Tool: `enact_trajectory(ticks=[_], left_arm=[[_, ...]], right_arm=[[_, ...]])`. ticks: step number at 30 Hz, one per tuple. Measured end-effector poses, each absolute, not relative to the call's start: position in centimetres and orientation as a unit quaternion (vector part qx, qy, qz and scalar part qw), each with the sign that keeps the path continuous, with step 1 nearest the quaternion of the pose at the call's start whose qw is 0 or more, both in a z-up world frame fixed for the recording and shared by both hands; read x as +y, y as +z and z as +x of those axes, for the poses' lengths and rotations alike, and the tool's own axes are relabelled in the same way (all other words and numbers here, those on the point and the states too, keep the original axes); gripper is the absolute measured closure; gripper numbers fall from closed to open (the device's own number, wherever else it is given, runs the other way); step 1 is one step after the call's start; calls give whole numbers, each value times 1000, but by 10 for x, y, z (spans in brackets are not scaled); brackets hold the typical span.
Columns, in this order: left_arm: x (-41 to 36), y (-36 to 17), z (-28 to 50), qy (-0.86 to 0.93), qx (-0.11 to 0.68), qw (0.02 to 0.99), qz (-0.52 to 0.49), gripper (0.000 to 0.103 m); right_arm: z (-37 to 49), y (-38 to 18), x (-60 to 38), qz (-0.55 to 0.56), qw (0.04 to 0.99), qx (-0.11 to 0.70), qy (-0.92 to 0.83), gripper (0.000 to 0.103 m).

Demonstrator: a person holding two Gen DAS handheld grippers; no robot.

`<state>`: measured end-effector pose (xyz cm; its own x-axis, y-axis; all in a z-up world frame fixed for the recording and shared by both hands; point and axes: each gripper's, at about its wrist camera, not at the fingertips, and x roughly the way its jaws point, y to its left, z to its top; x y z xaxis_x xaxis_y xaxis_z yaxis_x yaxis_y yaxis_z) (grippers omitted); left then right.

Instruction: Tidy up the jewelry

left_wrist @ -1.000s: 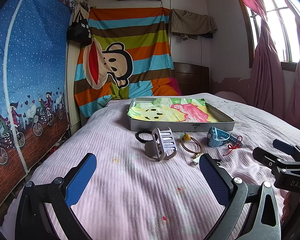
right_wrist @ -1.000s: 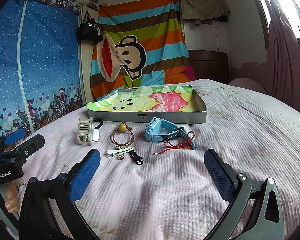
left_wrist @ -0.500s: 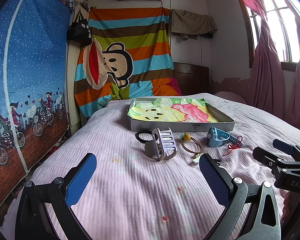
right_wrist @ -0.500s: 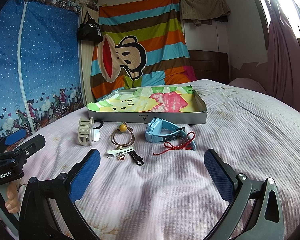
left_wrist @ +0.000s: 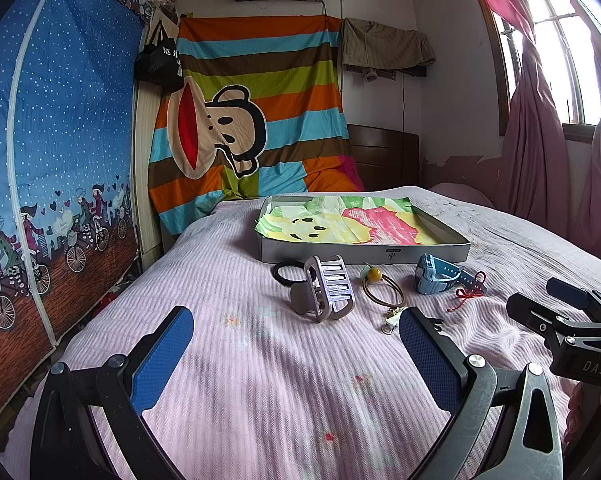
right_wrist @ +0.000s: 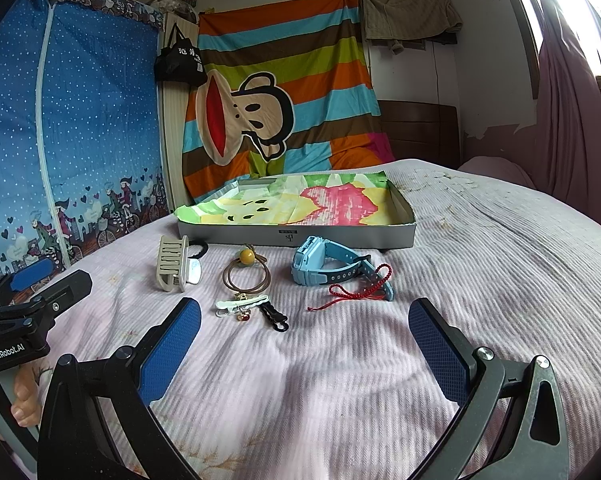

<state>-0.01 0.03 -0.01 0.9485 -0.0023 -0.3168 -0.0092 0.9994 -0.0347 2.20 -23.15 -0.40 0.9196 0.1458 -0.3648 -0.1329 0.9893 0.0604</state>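
— On a pink bedspread point(right_wrist: 480, 240), what lies before the two claws?

— At twelve o'clock a shallow box point(right_wrist: 300, 236) lined with bright paper. Just in front of it, from nine to three: a grey hair claw point(right_wrist: 172, 264) with a black hair tie point(right_wrist: 198, 248) touching it, a brown elastic with a yellow bead point(right_wrist: 246, 272), a blue watch point(right_wrist: 324, 270) with a red cord bracelet point(right_wrist: 352, 288) draped against its strap. Nearer, a white clip point(right_wrist: 240, 304) and a black clip point(right_wrist: 274, 316).

— And the claws?

— Left gripper point(left_wrist: 296, 356) spread wide, holding nothing; right gripper point(right_wrist: 306, 344) equally wide, empty, its pads flanking the clips from six o'clock.
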Motion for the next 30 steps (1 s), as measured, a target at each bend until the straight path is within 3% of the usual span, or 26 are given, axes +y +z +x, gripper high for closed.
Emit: enact_trajectory(ticks=[17,26,30], left_arm=[[4,0,3,-3,166,986,-22,0],[13,0,38,-19,224,973,-52,0],[10,1,55,-33,246,967,-53,0]], right_arm=[[29,0,-231,26,978,189,87,1],[52,5,-233,16,970,214,114,1],[71,3,-229,7,964,233,131,8]])
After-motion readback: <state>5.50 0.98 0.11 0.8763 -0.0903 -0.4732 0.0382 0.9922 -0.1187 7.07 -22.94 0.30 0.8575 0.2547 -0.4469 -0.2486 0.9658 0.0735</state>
